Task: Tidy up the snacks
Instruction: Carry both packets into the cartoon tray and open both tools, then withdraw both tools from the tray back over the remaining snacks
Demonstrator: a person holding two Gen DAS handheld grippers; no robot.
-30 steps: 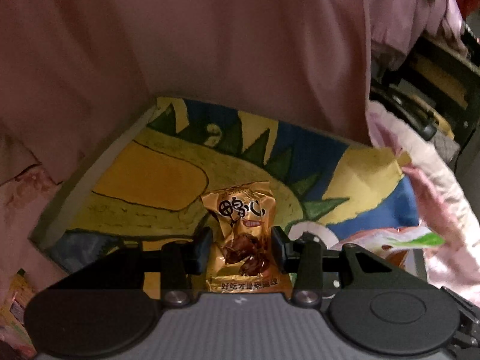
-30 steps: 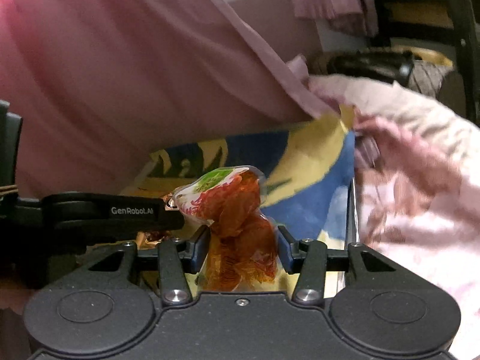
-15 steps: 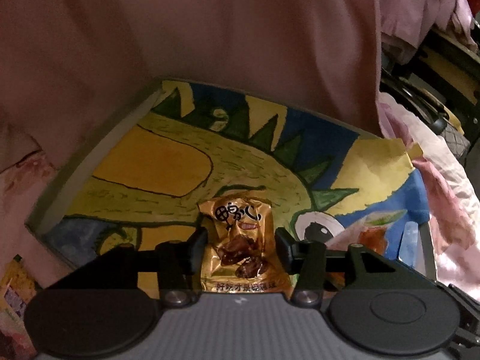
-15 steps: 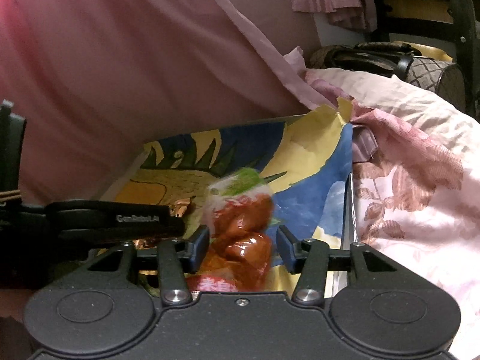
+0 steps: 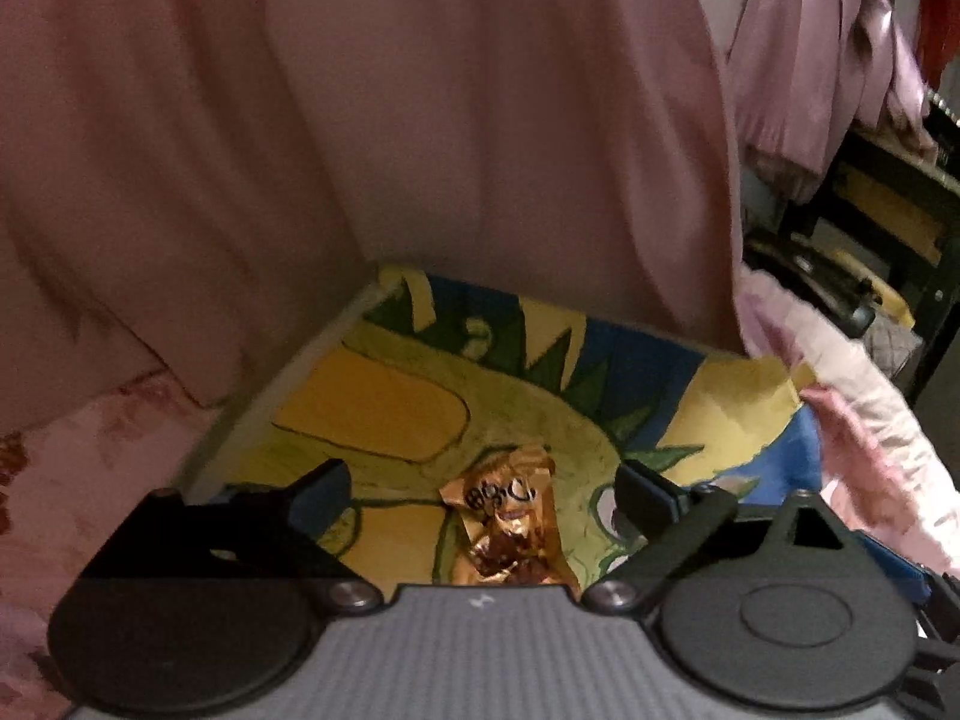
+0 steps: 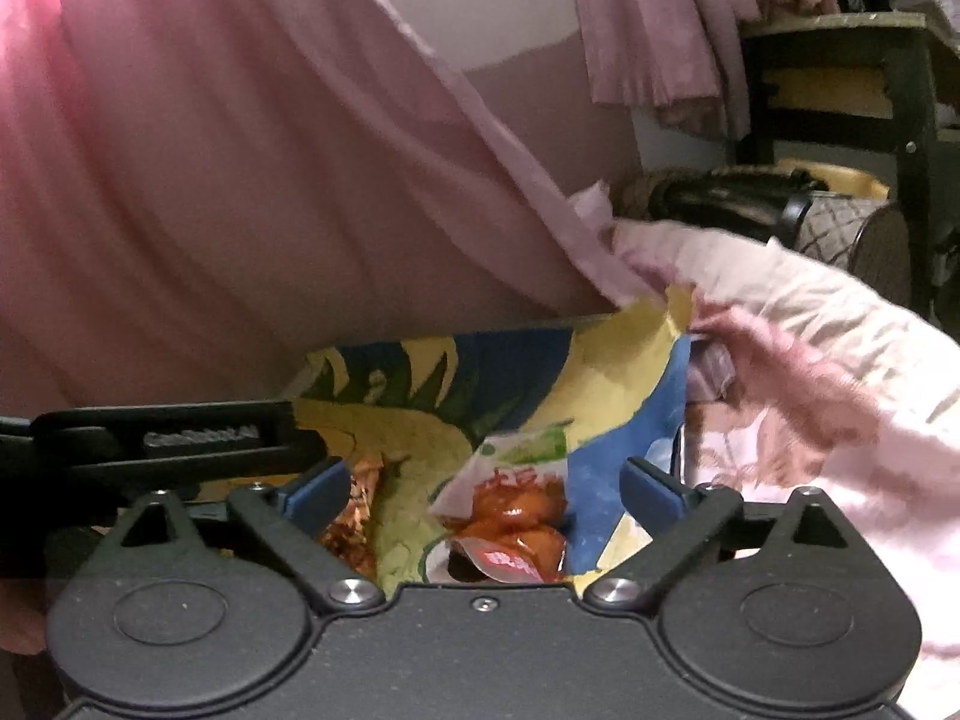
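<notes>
1. Both sets of tongs have just been opening: a second ago each was pinching a packet, and now both packets lie free on the dinosaur painting (image 5: 384,414).
2. Left wrist view: the left tongs (image 5: 483,495) stand spread wide, their blue-padded tips far out to either side. The golden snack packet (image 5: 510,531) lies between them, touching neither pad, flat on the yellow-green part of the painting, its lower end hidden behind the tong body.
3. Same view: the painting lies in a tray with a pale rim (image 5: 282,384). Pink curtain fabric (image 5: 420,120) hangs behind it, and floral bedding (image 5: 852,420) bunches up at its right edge.
4. Right wrist view: the right tongs (image 6: 486,489) are spread just as wide. The clear packet of orange-red snacks (image 6: 516,510), with a green-and-white top, lies between the tips, clear of both pads, on the blue-and-yellow part of the painting.
5. Same view: the left tongs reach in from the left as a dark bar, and the golden packet peeks out just past the left blue tip, beside the orange-red one.
</notes>
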